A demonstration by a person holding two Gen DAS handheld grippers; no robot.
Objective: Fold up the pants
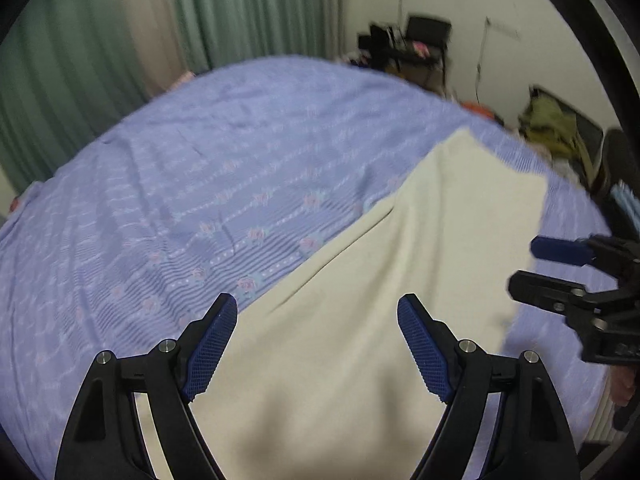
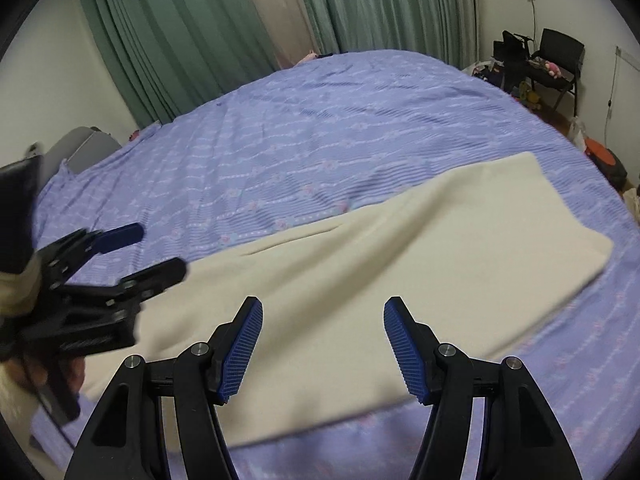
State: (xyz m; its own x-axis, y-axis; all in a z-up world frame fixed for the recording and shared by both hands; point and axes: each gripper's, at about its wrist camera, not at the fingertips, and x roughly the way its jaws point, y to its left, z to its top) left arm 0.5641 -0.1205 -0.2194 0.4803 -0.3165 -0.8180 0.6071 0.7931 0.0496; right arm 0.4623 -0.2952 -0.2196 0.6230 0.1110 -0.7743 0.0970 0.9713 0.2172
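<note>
Cream fleece fills the near foreground: the pants (image 2: pixel 360 264) lie flat on the bed (image 2: pixel 320 140), apparently already doubled leg over leg into one long band. Our left gripper (image 1: pixel 318 344) hangs just above the near end of the cloth with its jaws spread wide and nothing between them. Our right gripper (image 2: pixel 323 344) hovers over the same stretch, a little farther along, equally parted and empty. Each gripper shows in the other's camera, side by side above the fabric.

We judge the lengthwise fold finished and the crosswise fold not yet begun. The next move, as we read it, calls for both grippers to drop to the near edge, pinch the stacked layers at two corners, and carry them toward the far end without letting the layers slide apart.

The long axis runs from the near left, beside us, out to the far right, where the squared end (image 2: pixel 560 208) rests on the lilac floral bedspread (image 1: pixel 200 180). Which end is the waistband we cannot tell. Beyond, green curtains (image 2: pixel 192 40) hang behind the bed, and a black chair (image 2: pixel 560 60) stands by the wall.
</note>
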